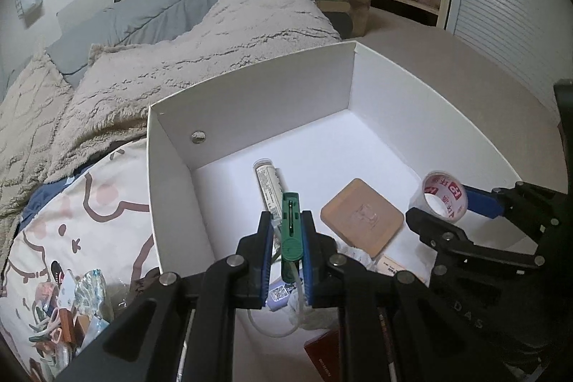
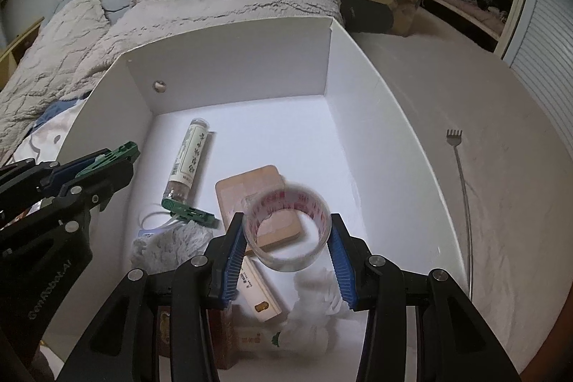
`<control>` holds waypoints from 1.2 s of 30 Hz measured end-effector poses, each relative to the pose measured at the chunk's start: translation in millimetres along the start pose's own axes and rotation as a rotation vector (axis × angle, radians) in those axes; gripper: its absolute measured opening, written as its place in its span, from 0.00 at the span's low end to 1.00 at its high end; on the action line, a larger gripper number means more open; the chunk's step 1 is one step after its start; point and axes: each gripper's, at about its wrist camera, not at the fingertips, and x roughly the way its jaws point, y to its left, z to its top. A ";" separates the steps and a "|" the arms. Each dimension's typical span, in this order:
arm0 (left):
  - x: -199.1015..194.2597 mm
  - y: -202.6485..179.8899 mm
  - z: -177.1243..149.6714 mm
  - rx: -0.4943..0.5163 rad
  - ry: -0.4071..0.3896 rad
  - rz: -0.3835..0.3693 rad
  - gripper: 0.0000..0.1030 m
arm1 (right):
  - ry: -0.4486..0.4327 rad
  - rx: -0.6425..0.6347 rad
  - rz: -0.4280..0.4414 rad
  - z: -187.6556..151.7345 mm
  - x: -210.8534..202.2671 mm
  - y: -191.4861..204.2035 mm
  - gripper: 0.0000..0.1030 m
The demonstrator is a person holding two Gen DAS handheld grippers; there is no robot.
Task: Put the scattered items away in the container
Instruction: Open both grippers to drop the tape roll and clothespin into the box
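Left claw: pressed nearly together, pinching a green clip upright between its blue pads, above the box interior.
Right claw: part-spread, gripping a roll of clear tape by its sides, over the box floor.
Container: white box, open-topped, standing on a bed with a beige fuzzy blanket.
Contents below the claws: labelled tube, tan square pad, second green clip.
Left outside the box: small heap of items on the printed sheet; metal back-scratcher to the right.
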 end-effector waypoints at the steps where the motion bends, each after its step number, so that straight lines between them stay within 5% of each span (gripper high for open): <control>1: 0.3 -0.3 -0.1 0.003 0.000 0.003 0.14 | 0.003 -0.001 -0.001 -0.3 0.1 0.6 0.44; 15: 2.9 3.6 -2.8 -0.017 0.001 0.027 0.15 | 0.005 -0.007 -0.022 -2.7 -1.8 5.1 0.44; 19: 0.7 3.7 -2.8 -0.022 -0.008 0.034 0.40 | -0.004 -0.011 -0.005 -3.0 -5.8 6.5 0.51; 21: -1.0 4.3 -2.7 -0.025 -0.019 0.037 0.40 | -0.021 -0.024 -0.006 -3.3 -9.8 8.5 0.58; 32: -1.4 6.2 -2.4 -0.028 -0.018 0.041 0.40 | -0.074 -0.024 -0.022 -0.8 -26.4 5.2 0.59; 36: -4.4 5.6 -3.1 -0.032 -0.028 0.038 0.45 | -0.090 -0.011 -0.028 -2.1 -30.0 0.8 0.69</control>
